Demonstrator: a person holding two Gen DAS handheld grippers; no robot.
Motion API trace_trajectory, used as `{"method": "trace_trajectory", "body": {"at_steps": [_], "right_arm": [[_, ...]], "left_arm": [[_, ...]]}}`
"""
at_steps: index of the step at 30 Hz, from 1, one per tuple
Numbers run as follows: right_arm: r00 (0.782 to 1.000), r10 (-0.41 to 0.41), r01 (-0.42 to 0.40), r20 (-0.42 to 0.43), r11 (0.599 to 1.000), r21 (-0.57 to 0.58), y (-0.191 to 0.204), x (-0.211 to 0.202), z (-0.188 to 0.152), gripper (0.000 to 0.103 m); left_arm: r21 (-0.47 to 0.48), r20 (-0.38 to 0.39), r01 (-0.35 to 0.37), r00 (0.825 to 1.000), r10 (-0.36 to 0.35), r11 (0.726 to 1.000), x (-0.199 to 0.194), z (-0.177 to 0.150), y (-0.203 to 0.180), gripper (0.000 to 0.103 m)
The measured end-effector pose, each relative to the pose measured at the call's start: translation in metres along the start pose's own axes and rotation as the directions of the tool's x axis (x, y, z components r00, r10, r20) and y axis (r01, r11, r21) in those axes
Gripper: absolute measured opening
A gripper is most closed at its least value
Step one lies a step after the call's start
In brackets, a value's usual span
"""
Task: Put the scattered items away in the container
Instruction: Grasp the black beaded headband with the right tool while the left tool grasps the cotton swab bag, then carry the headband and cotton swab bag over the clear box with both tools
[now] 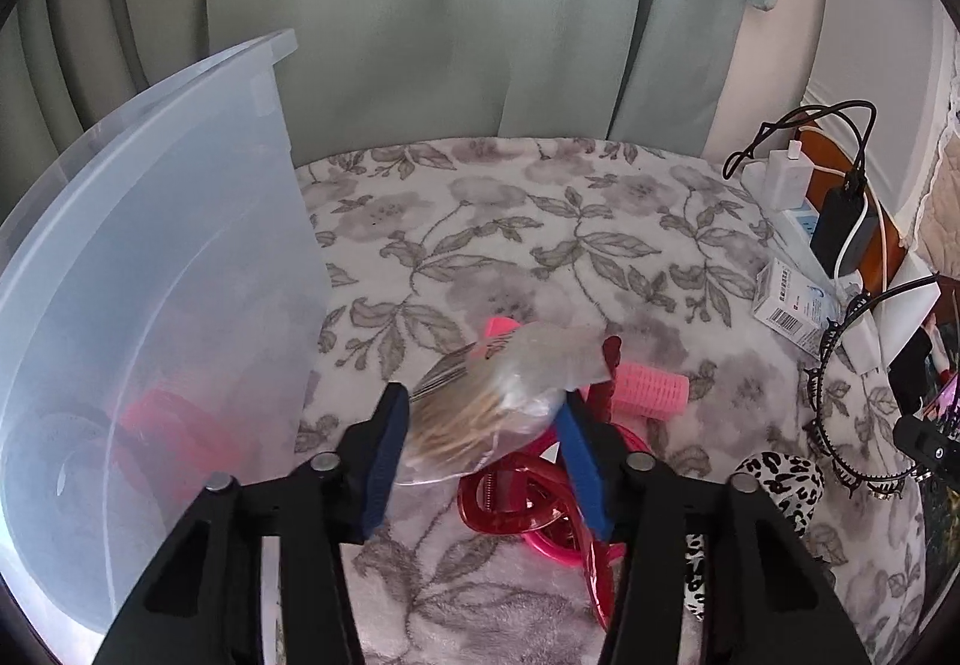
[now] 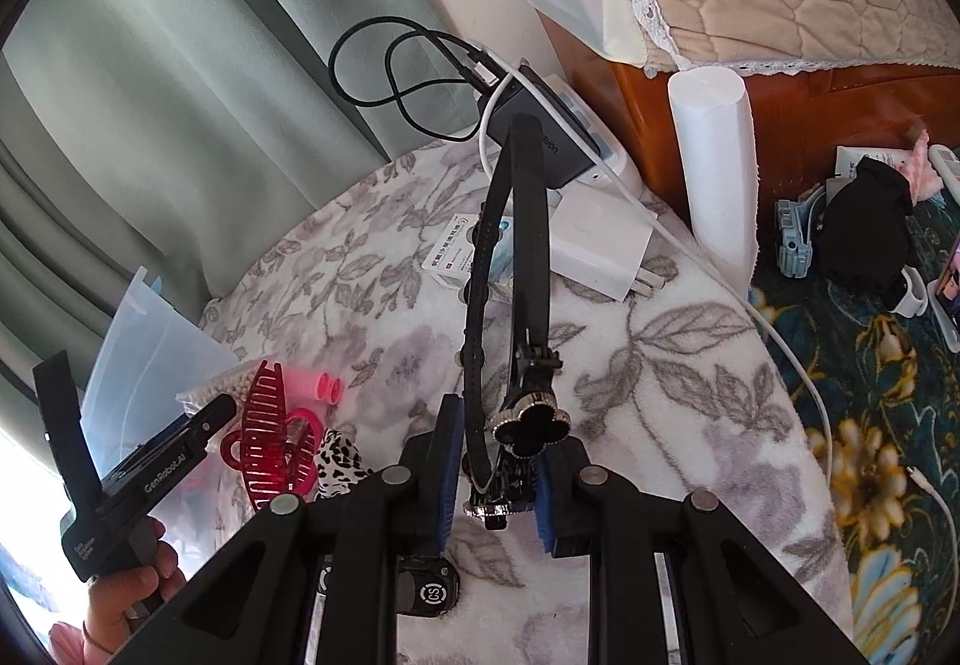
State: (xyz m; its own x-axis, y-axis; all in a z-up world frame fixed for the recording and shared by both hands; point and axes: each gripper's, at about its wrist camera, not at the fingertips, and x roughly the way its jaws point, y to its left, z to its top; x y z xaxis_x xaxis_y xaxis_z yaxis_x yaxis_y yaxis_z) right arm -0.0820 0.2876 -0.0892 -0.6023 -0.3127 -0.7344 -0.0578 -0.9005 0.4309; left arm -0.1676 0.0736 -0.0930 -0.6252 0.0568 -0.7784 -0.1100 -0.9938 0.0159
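pale green curtains hang behind a grey-flowered fleece blanket (image 1: 540, 221). the left gripper (image 1: 480, 413) has its jaws clenched on a clear plastic bag of cotton swabs (image 1: 480, 401) at lower centre of the left view, its long axis slanting up-right; the translucent plastic container (image 1: 150, 275) stands just left, so this hand is nearer. the right gripper (image 2: 498, 461) grasps black studded headbands (image 2: 510, 269).

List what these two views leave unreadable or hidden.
- Left wrist view: contents of the translucent container show only as pink and grey blurs through its frosted wall.
- Left wrist view: the red hair claw is partly covered by the bag of cotton swabs held in the left gripper.
- Right wrist view: the black headbands in the right gripper hide part of the small box; its print is too small.
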Motion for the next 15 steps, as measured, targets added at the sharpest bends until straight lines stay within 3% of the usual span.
{"method": "trace_trajectory", "body": {"at_steps": [6, 15], "right_arm": [[1.0, 0.004, -0.004, 0.01, 1.0, 0.023, -0.003, -0.007, 0.002, 0.024], [0.991, 0.057, -0.05, 0.119, 0.997, -0.058, 0.026, -0.052, 0.005, 0.011]], "left_arm": [[-0.054, 0.015, 0.007, 1.0, -0.006, 0.999, -0.007, 0.0, 0.004, 0.024], [-0.12, 0.074, 0.024, 0.997, -0.015, 0.993, -0.044, -0.007, 0.02, 0.021]]}}
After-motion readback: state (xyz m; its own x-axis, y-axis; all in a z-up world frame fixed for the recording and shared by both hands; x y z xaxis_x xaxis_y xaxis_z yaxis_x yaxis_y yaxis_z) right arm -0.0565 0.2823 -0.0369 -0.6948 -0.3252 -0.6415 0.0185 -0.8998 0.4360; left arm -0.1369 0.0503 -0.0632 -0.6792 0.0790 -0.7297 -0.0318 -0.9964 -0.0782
